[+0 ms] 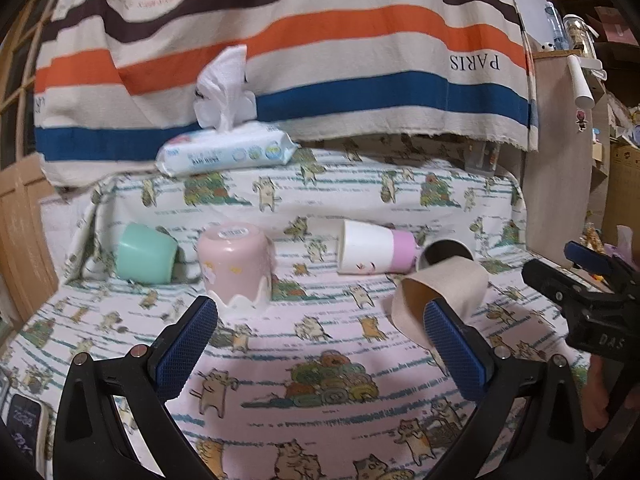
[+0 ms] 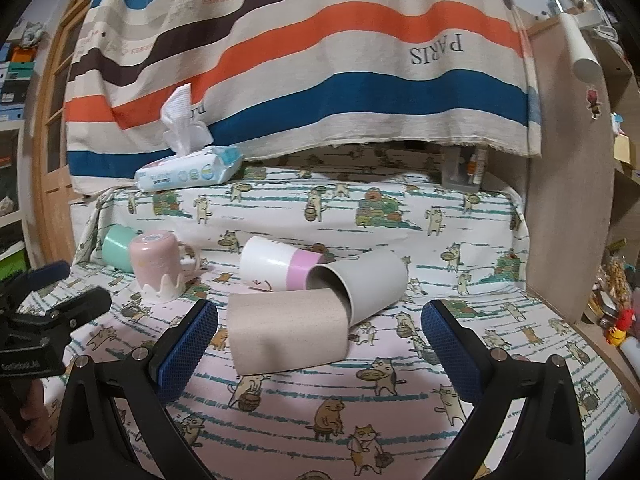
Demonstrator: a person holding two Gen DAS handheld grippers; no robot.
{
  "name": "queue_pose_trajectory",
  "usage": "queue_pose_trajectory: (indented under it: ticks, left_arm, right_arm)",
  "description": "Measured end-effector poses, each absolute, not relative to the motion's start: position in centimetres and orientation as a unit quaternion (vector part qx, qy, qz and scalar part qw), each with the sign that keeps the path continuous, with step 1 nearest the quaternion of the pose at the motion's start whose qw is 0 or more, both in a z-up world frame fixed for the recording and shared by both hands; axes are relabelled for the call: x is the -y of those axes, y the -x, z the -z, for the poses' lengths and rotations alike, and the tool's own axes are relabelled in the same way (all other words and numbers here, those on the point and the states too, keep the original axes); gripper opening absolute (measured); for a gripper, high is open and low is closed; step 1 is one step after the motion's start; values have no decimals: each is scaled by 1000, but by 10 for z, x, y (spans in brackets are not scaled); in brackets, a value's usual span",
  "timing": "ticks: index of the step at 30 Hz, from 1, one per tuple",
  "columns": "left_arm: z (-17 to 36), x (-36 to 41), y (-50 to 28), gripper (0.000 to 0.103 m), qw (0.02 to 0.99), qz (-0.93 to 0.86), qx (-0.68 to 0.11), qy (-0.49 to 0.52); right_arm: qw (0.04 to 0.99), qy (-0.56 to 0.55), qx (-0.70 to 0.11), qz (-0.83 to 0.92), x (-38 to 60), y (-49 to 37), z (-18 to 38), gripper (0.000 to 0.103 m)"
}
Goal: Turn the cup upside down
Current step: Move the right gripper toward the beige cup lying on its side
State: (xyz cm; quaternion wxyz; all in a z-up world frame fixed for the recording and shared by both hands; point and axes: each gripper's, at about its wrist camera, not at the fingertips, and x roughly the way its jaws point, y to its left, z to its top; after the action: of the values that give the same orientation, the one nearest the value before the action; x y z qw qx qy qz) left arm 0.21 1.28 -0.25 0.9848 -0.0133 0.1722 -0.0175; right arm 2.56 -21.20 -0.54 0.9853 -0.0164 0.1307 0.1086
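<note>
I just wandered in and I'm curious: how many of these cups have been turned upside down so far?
Only the pink mug stands mouth down. Nothing is in hand: the left gripper and right gripper are both open and empty. Left lying on their sides: the mint cup, white-and-pink cup, grey cup and beige cup.

The beige cup [image 1: 440, 292] is partly hidden behind a fingertip; the wipes pack [image 1: 226, 152] print is blurred.

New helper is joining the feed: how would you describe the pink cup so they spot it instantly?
Find the wet-wipes pack on the raised ledge; below it, left on the cat-print cloth, sits the pink cup. Unlike its neighbours lying on their sides, it stands upside down on a white scalloped rim.
</note>
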Motion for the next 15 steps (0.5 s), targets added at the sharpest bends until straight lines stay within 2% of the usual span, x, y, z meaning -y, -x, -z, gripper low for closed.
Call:
queue_pose_trajectory:
  ticks: [4,7,12,15]
  left_arm:
    - [4,-14,-14,103,978,46,-202,14]
    - [1,0,-26,103,972,48,-231,6]
    - [-8,16,-51,103,955,94,-280,9]
    - [-9,33,-62,103,949,96,-301,-23]
  right_arm:
    - [985,31,-134,-103,219,-30,3,103]
    - [979,23,-170,-106,230,-44,-9,103]
    - [951,-19,-281,-127,245,-89,-24,103]
    - [926,-45,-354,-126,246,-127,-20,103]
